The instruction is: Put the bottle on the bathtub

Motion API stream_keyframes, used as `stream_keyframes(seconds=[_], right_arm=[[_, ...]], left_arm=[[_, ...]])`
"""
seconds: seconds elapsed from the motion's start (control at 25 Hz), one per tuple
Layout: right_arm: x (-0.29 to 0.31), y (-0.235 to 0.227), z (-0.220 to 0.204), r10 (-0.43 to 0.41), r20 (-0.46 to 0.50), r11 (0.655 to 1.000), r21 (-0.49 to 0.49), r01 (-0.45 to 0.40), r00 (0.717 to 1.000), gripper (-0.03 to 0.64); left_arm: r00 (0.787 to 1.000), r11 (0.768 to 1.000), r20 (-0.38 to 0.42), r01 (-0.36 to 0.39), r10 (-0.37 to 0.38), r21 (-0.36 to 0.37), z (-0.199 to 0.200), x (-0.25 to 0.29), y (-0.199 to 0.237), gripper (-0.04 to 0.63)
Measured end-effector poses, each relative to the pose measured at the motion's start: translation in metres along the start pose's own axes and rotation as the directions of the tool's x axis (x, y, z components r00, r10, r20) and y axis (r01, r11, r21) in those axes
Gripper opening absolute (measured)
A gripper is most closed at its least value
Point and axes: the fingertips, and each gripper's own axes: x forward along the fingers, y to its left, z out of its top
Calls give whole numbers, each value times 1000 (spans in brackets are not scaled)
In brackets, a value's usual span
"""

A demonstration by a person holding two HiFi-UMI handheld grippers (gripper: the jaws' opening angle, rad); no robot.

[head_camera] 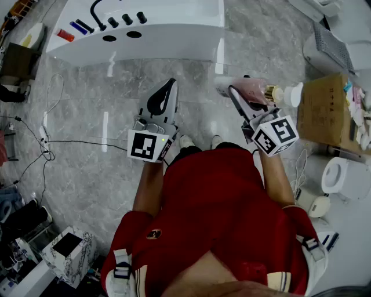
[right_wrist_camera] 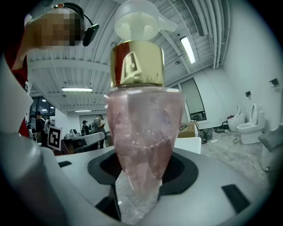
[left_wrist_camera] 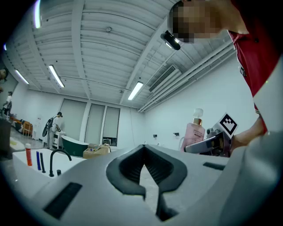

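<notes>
A pink bottle (head_camera: 255, 90) with a gold collar and a white pump lies sideways in my right gripper (head_camera: 240, 93), which is shut on its body above the floor. In the right gripper view the bottle (right_wrist_camera: 143, 128) fills the middle, wedged between the jaws. The same bottle (left_wrist_camera: 194, 132) shows at the right of the left gripper view. My left gripper (head_camera: 170, 84) is shut with nothing in it, level with the right one. The white bathtub (head_camera: 174, 36) with its black faucet (head_camera: 98, 14) lies ahead, beyond both grippers. Its rim (left_wrist_camera: 20, 161) shows low at the left.
Red and blue items (head_camera: 71, 31) lie on the tub's rim. A cardboard box (head_camera: 324, 109) with small things, a toilet (head_camera: 343, 175) and white fixtures stand at the right. Cables (head_camera: 46, 139) trail over the grey floor at the left. A marbled bin (head_camera: 68, 250) sits behind.
</notes>
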Motion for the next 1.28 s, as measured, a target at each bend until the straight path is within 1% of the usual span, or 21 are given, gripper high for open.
stream_keyframes(seconds=[0.36, 0.48, 0.76, 0.92, 1.08, 1.28], right_arm=[[-1, 5, 7, -6, -3, 999, -43, 6, 1000, 229], [2, 10, 8, 1, 5, 1000, -20, 0, 1000, 230], [17, 30, -2, -40, 2, 999, 15, 40, 999, 230], [19, 39, -7, -69, -4, 998, 14, 69, 998, 230], [23, 41, -11, -80, -22, 997, 6, 80, 997, 230], [36, 39, -6, -82, -16, 997, 1, 82, 997, 230]], left_arm=[[1000, 1000, 0, -11, 11, 12, 8, -5, 1, 8], [1000, 1000, 7, -13, 13, 16, 8, -13, 6, 8], [1000, 1000, 17, -16, 16, 10, 6, -47, 33, 6], [999, 1000, 31, -27, 27, -4, 3, -62, 49, 6], [999, 999, 39, -36, 37, -18, 1, -66, 58, 8], [999, 999, 37, -32, 33, -20, 1, -58, 71, 8]])
